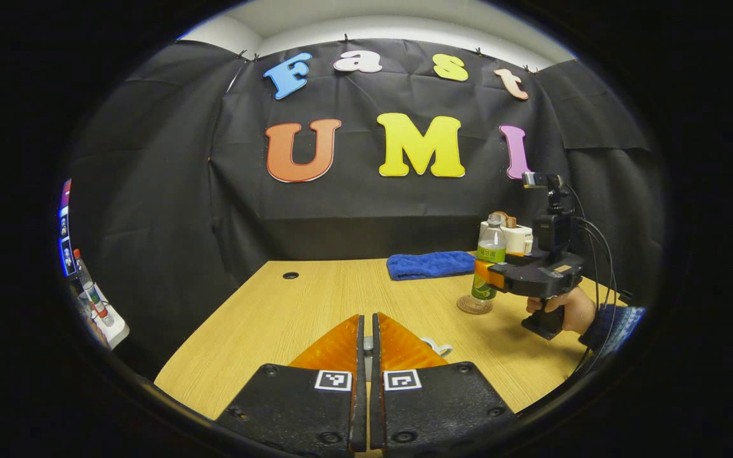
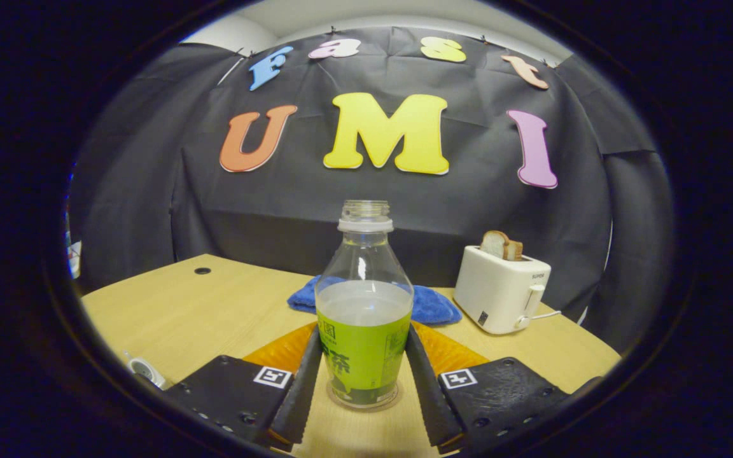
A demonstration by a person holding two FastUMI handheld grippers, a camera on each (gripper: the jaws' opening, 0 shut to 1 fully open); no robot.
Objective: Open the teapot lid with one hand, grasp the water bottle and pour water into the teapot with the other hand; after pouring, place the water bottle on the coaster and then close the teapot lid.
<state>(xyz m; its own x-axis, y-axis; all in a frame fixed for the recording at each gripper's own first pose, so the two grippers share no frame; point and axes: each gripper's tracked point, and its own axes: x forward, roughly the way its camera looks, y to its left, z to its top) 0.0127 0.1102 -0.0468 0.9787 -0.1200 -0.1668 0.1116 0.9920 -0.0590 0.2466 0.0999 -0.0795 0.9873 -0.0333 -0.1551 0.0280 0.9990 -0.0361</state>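
Note:
The water bottle (image 2: pixel 364 318), clear with a green label, no cap and about half full, stands upright on a round coaster (image 2: pixel 366 407). My right gripper (image 2: pixel 364 331) is shut on it, one finger against each side of the label. The left gripper view has the same bottle (image 1: pixel 491 251) on the coaster (image 1: pixel 474 305) at the right, with the right gripper (image 1: pixel 484 273) and the hand holding it. My left gripper (image 1: pixel 367 316) is shut, with a thin grey piece between its fingers. A white part of the teapot (image 1: pixel 438 348) peeks out to their right; the lid itself is hidden.
A folded blue towel (image 2: pixel 433 305) lies behind the bottle. A white toaster (image 2: pixel 500 289) with bread slices stands at the back right. The wooden table (image 1: pixel 315 305) has a cable hole (image 1: pixel 290 275). A small white object (image 2: pixel 145 370) sits at the lower left edge.

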